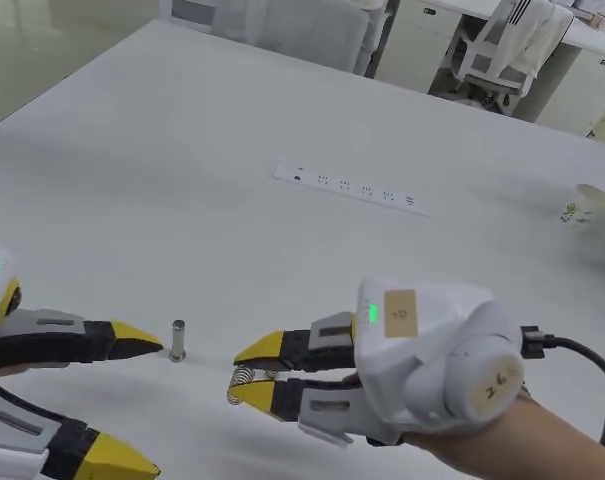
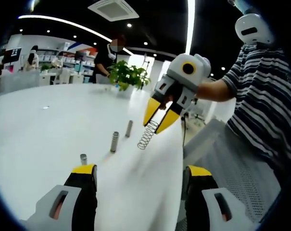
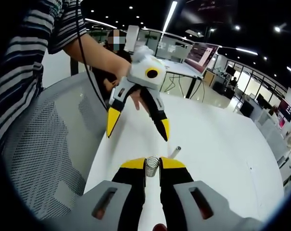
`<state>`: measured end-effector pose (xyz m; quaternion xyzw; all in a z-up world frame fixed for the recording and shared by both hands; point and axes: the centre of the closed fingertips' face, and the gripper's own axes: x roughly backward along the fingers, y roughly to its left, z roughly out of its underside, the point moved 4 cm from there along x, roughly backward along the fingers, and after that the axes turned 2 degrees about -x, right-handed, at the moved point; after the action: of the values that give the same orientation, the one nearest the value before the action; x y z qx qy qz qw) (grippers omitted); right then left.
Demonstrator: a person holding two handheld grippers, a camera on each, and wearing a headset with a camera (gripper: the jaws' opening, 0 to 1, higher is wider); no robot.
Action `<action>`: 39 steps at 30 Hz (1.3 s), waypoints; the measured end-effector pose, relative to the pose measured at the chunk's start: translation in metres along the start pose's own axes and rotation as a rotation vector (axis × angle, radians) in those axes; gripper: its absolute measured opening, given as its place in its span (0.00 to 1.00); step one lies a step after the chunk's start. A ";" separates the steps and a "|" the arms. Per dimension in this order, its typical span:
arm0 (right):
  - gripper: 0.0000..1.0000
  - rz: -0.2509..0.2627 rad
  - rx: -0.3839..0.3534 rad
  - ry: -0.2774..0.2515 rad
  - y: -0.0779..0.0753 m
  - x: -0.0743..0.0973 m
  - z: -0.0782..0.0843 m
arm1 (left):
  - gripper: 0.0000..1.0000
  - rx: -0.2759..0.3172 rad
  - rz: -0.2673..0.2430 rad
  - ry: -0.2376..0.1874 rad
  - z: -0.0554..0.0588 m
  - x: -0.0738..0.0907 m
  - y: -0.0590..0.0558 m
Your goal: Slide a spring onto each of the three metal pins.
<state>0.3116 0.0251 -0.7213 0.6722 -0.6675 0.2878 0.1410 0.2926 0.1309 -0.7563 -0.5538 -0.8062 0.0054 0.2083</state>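
Observation:
A short metal pin (image 1: 178, 340) stands upright on the white table (image 1: 182, 150). My left gripper (image 1: 140, 400) is open, and its upper jaw tip lies just left of that pin. In the left gripper view three pins stand in a row: a bare near one (image 2: 82, 159), a middle one (image 2: 114, 141) that looks ribbed, and a far one (image 2: 129, 128). My right gripper (image 1: 244, 376) is shut on a small coil spring (image 1: 242, 383), low over the table to the right of the pin. The spring (image 3: 152, 163) sits between its jaw tips, with a pin (image 3: 174, 152) just beyond.
A white power strip (image 1: 350, 187) lies across the middle of the table. A paper cup (image 1: 585, 205) rests at the far right. Office chairs (image 1: 502, 50) stand beyond the far edge. A grey mesh chair (image 3: 44, 144) is beside the table's near edge.

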 end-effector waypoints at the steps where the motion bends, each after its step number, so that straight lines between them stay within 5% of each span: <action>1: 0.07 0.000 0.000 0.000 0.000 0.000 0.000 | 0.75 0.001 -0.009 -0.002 0.001 0.002 0.001; 11: 0.07 -0.023 -0.027 0.058 -0.006 -0.007 0.013 | 0.98 0.002 -0.120 -0.025 0.009 0.016 0.014; 25: 0.07 -0.053 -0.106 0.050 -0.012 -0.016 0.011 | 0.98 0.006 -0.195 -0.057 0.007 0.035 0.025; 39: 0.07 -0.030 -0.071 0.033 -0.036 -0.034 -0.006 | 0.98 0.012 -0.239 -0.073 0.007 0.046 0.031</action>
<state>0.3477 0.0588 -0.7290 0.6719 -0.6645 0.2728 0.1803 0.3037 0.1851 -0.7552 -0.4520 -0.8734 0.0054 0.1813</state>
